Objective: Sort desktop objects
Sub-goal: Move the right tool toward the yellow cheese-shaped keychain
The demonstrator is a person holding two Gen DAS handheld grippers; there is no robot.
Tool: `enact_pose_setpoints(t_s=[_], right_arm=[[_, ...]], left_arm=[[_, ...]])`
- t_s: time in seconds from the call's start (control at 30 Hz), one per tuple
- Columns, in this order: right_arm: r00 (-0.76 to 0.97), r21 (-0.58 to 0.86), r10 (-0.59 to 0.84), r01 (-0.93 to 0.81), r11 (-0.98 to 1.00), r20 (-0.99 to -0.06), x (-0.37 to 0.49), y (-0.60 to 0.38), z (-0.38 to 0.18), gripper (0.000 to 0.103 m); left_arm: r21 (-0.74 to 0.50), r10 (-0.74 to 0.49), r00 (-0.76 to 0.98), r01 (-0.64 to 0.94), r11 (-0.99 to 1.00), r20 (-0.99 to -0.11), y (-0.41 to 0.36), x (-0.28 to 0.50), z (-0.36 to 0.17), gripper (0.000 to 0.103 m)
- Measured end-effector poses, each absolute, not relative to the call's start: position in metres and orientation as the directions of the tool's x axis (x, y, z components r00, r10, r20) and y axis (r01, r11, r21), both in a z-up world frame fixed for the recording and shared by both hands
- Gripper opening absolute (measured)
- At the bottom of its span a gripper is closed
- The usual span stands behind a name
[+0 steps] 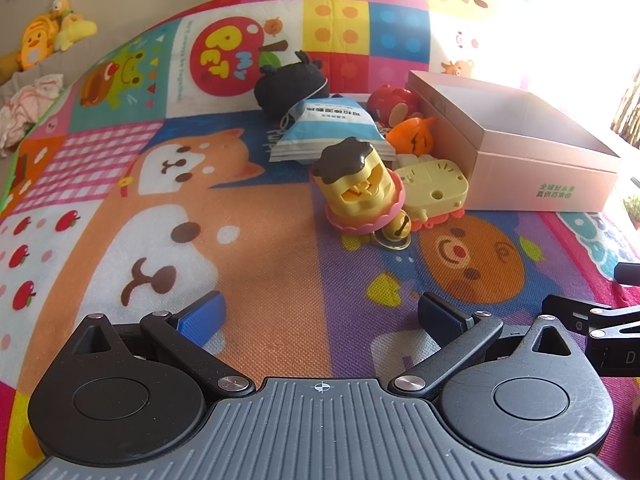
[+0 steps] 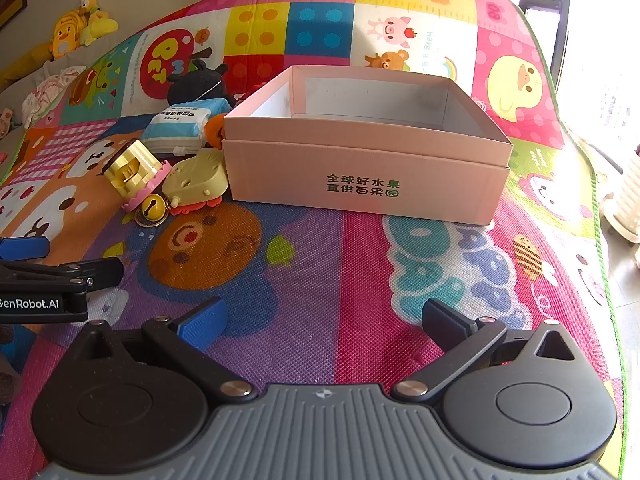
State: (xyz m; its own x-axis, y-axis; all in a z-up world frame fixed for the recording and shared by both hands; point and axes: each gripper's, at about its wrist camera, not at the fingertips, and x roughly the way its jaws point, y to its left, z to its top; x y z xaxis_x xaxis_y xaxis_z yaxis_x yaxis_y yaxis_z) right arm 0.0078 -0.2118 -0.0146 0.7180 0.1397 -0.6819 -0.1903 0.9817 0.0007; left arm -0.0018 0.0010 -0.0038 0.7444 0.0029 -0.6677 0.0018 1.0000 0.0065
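Both my tongs, left gripper (image 1: pixel 320 316) and right gripper (image 2: pixel 324 320), gape wide, holding nothing above the mat (image 2: pixel 320 272). Toys (image 1: pixel 360 184) crowd beside the pink box (image 2: pixel 366 176), whose visible inside looks bare; sorting seems unstarted.

One pink box (image 2: pixel 366 168) sits beside five small toys: two yellow (image 1: pixel 356 184), one red (image 1: pixel 394 104), one orange (image 1: pixel 414 136), one black plush (image 1: pixel 290 84). There is one wipes packet (image 1: pixel 330 128) (blue and white) and one gold bell (image 1: pixel 398 226).
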Motion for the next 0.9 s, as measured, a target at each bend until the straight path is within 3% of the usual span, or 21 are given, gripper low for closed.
enact_pose_setpoints(t_s=[0.43,0.63,0.9], right_arm=[[0.716,0.002,0.141,-0.192,0.981,-0.684,0.008,-0.212,-0.014,0.103],[0.714,-0.005,0.141,-0.199,0.980,-0.686,0.008,-0.211,-0.013,0.103],[0.711,-0.007,0.152,-0.216,0.976,-0.687,0.010,-0.211,-0.012,0.103]], left_arm=[[-0.002,-0.006,0.742,0.006,1.000,-0.670,0.002,0.003,0.002,0.103],[0.005,-0.030,0.781,0.042,0.999,-0.624,-0.006,0.013,0.018,0.103],[0.089,0.076,0.822,-0.031,0.996,-0.564,-0.003,0.036,0.023,0.103]])
